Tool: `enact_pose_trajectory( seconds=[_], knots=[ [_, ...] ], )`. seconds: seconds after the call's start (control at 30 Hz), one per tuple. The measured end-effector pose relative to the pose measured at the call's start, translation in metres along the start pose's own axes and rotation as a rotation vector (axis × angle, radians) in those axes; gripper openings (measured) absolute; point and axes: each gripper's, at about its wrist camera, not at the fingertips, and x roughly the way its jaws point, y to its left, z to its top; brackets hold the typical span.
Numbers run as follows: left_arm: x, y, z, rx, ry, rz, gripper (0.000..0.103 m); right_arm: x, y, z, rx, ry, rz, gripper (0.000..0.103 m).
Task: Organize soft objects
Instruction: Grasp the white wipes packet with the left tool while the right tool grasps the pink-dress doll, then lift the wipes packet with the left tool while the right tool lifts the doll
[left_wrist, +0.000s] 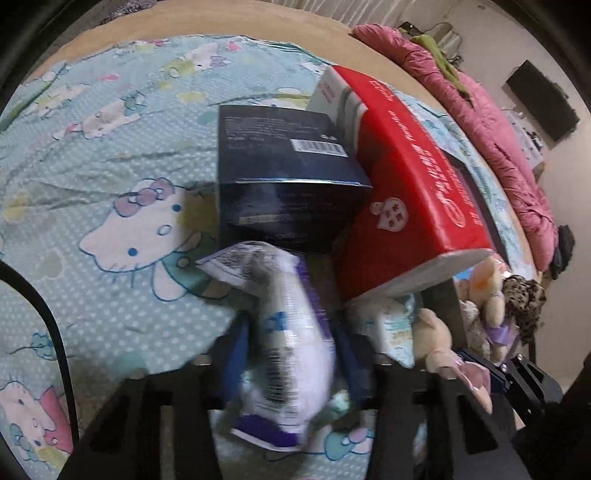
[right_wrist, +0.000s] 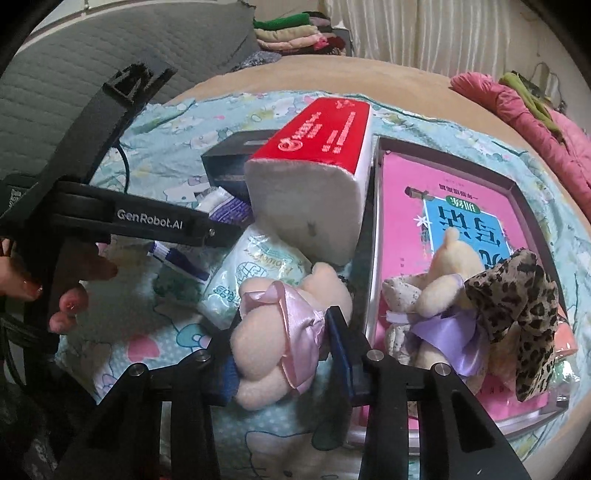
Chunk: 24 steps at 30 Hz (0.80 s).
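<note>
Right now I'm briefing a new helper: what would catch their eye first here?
The red tissue pack leaning on a dark box mid-bed. The right tool grips a cream plush bear in a pink ribbon; the left tool grips a white-and-purple packet. Another bear sits in the pink-lined tray.

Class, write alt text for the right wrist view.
The right claw is shut on a cream plush bear in a pink satin dress over a cartoon-print bedsheet. Right of it, a second bear in lilac and a leopard-print cloth lie in a tray on a pink book.
</note>
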Motion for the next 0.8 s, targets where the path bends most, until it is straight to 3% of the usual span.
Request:
enact_pose_trajectory(
  seconds=[0.8],
  knots=[
    [-0.066,-0.023,-0.016,0.042,-0.128,-0.018,0.036,-0.039,-0.005,0.007,0.042,-0.141,0.060,0.035]
  ],
)
